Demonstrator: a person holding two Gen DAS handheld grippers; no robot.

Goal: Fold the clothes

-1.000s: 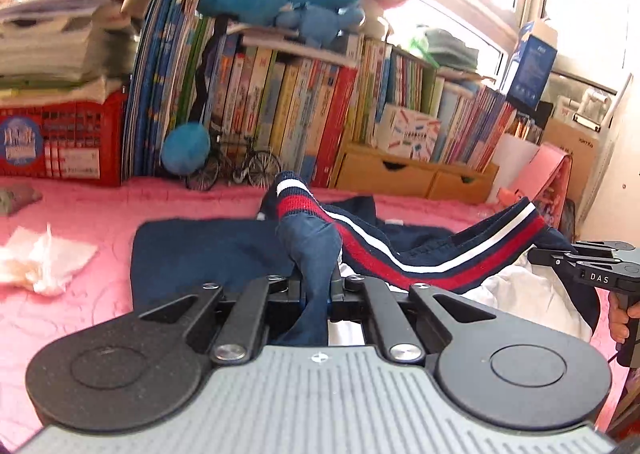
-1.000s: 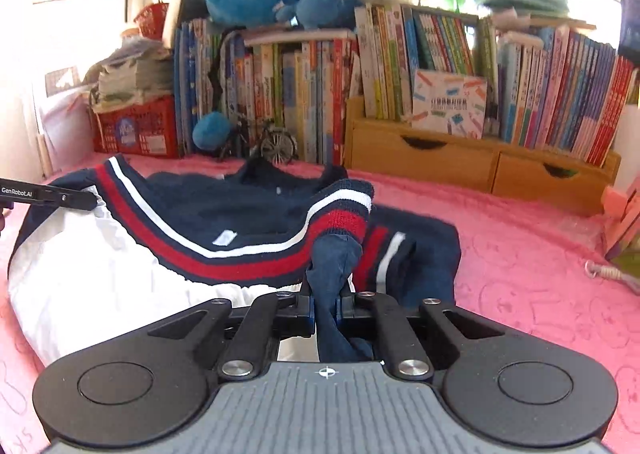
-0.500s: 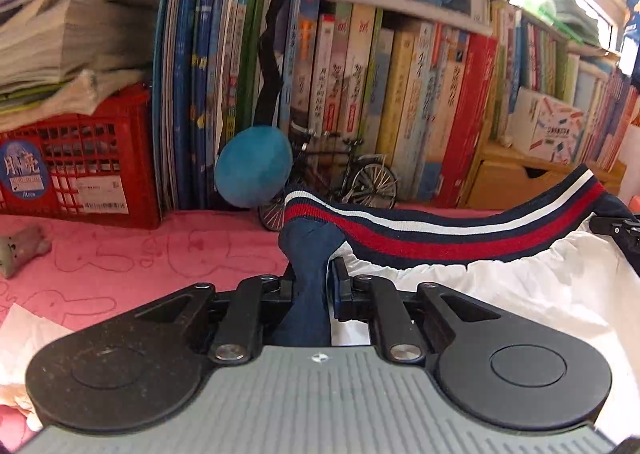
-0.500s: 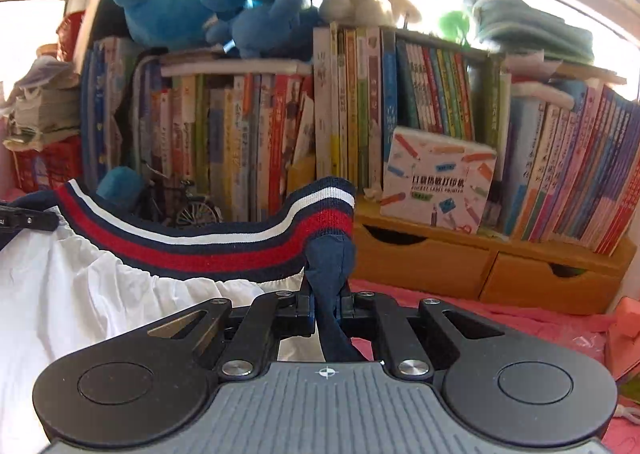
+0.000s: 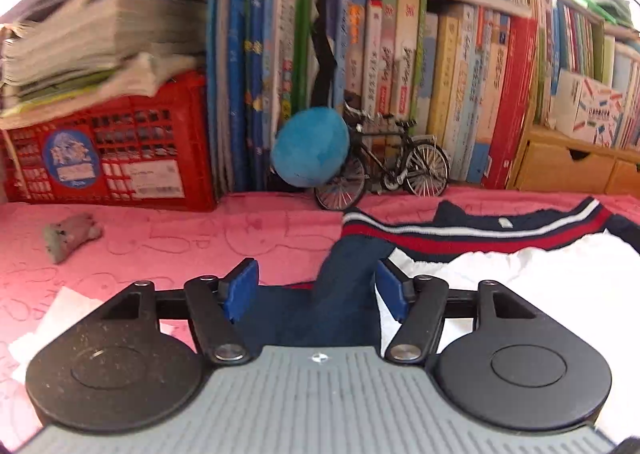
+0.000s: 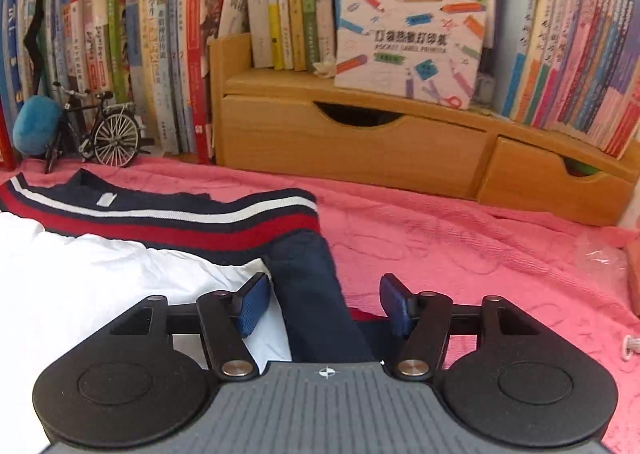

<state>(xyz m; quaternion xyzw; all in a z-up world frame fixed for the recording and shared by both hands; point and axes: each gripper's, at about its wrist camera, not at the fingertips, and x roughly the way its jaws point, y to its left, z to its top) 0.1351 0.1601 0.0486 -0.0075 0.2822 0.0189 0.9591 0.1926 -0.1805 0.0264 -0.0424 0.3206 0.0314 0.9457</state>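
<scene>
**Striped band laid down, both tongs apart at its ends**

The garment [image 6: 132,278], navy with a white lining and a ribbed band of red, white and navy stripes [image 6: 224,221], lies flat on the pink cover [image 6: 460,254]. The band runs crosswise, from the left view's near corner [image 5: 368,225] out to the right. Its long axis lies square to the way both cameras look, toward the row of books [image 6: 168,53] at the back.

The left tongs [image 5: 318,292] sit at the band's left end, the right tongs [image 6: 326,304] at its right end. Both pairs stand apart, blue pads clear of the cloth. A navy fold [image 5: 352,274] rises between the left pads and another [image 6: 312,294] between the right ones, neither pinched. So each corner lies just ahead of its own tongs and between the pads, and neither hand is clearly nearer.

This looks like a fold set down and let go. Whether more folds are due cannot be told, since much of the garment lies out of view. Any further fold would turn on that crosswise axis.

Beyond the cloth stand a model bicycle [image 5: 392,161], a blue plush ball [image 5: 310,145], a red crate [image 5: 108,157] and wooden drawers [image 6: 352,141].
</scene>
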